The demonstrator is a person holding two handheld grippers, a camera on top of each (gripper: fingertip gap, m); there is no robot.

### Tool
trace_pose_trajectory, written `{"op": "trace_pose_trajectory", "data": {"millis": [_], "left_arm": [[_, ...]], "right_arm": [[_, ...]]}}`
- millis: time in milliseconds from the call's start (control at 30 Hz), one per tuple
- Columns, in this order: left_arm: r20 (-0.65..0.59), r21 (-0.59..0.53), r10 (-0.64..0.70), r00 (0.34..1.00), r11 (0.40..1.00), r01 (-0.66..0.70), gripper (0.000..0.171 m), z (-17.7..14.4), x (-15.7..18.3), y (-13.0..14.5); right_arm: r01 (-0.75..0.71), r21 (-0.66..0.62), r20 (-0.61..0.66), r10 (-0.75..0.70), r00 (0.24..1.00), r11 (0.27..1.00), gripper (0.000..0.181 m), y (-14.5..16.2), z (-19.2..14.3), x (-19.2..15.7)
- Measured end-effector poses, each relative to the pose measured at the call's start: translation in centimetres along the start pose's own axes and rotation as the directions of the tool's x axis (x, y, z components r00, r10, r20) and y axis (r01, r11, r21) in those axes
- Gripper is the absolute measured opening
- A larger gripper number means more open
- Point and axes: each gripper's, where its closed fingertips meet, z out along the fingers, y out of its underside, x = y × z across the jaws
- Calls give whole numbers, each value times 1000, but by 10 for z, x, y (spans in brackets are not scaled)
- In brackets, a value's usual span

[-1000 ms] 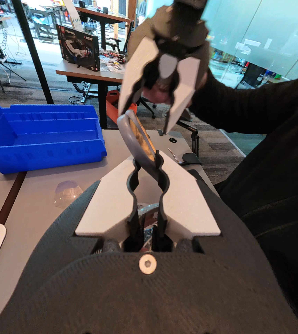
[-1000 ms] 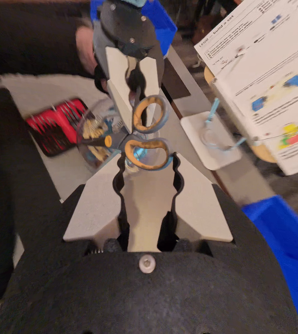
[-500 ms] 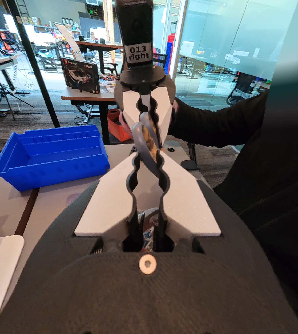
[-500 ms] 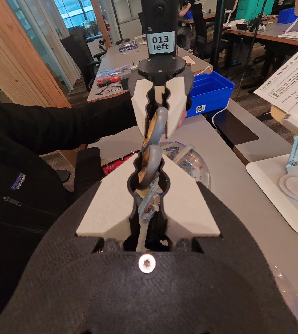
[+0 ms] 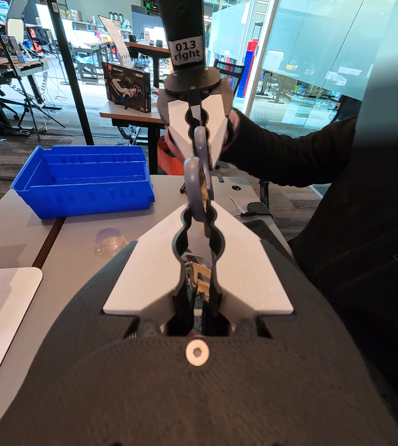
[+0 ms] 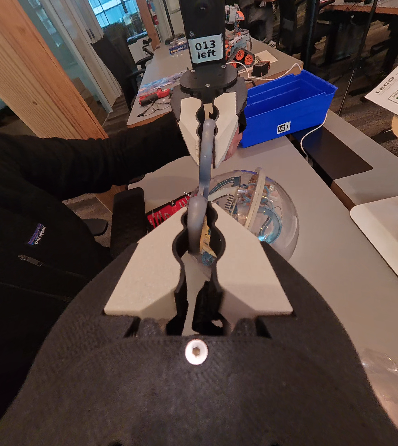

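Observation:
A pair of scissors with grey handle loops lined in yellow hangs between my two grippers above the table. In the left wrist view my left gripper [image 5: 196, 211] is shut on the near loop [image 5: 194, 190]. The right gripper [image 5: 199, 154] faces it and is shut on the far loop [image 5: 201, 144]. In the right wrist view my right gripper [image 6: 199, 213] is shut on its near loop [image 6: 194, 224], and the left gripper [image 6: 207, 154] grips the other loop [image 6: 207, 142]. The blades are hidden below the fingers.
A clear ball maze [image 6: 260, 210] lies on the grey table [image 6: 326, 277] just under the scissors, next to a red tool case [image 6: 164, 213]. A blue bin [image 5: 84, 181] stands at the back left. There are also a clear dome [image 5: 111, 242], a white base [image 5: 0, 301] and a small screwdriver [image 5: 237, 206]. A person's black sleeve [image 5: 289, 156] is on the right. There is about 6 cm between the tips of the two grippers.
My right gripper was open around one loop a second ago and has shut on it. Both grippers turned to face each other and have drawn a little apart.

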Motion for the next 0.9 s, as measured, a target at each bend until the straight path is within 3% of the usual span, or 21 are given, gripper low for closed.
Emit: {"op": "trace_pose_trajectory", "data": {"millis": [200,233,267,367,600,900], "left_arm": [[-1,20,-18,1000,1000,18,9,-1,1,0],[7,20,-23,1000,1000,23,11,1,0,-1],[14,32,-25,1000,999,25,26,3,-1,-4],[23,38,-43,999,998,43,9,5,-5,-11],[45,-15,-254,966,967,255,6,8,-26,1],[137,-55,-318,938,943,327,6,16,-21,-12]], "right_arm": [[-28,2,21,28,999,1000,9,-1,3,1],[-35,-2,22,35,999,999,8,-2,3,2],[-39,-7,27,39,999,999,8,-2,4,2],[-82,-7,75,82,994,997,8,-1,7,6],[-248,41,143,240,960,968,8,12,4,28],[-288,83,282,255,925,954,8,4,-4,27]]}}
